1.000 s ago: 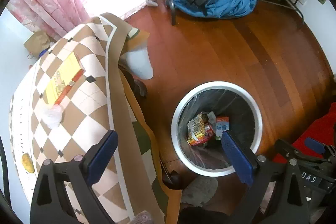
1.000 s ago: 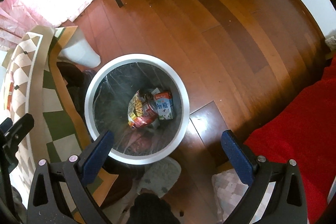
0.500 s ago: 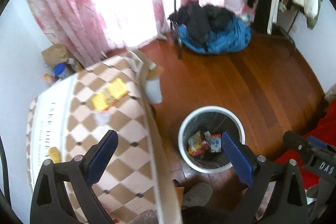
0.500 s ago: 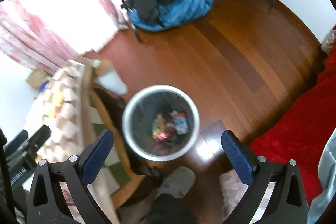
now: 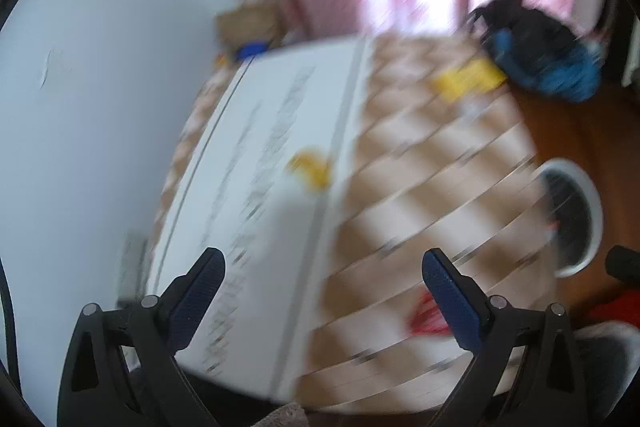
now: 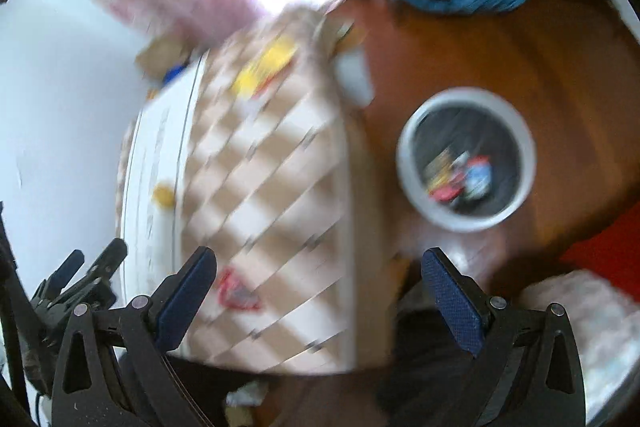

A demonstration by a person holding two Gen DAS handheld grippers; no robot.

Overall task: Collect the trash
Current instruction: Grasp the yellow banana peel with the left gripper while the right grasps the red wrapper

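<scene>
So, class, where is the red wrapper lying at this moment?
The red wrapper lies on the checked tablecloth near its front edge, low and left in the right wrist view, far from the bin.

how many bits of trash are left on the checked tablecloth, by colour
Yellow: 2, the flat yellow packet and the small yellow lump
Red: 1, the red wrapper
Total: 3 that I can make out on the checked tablecloth; the frames are blurred, so pale pieces may be missed.
</scene>
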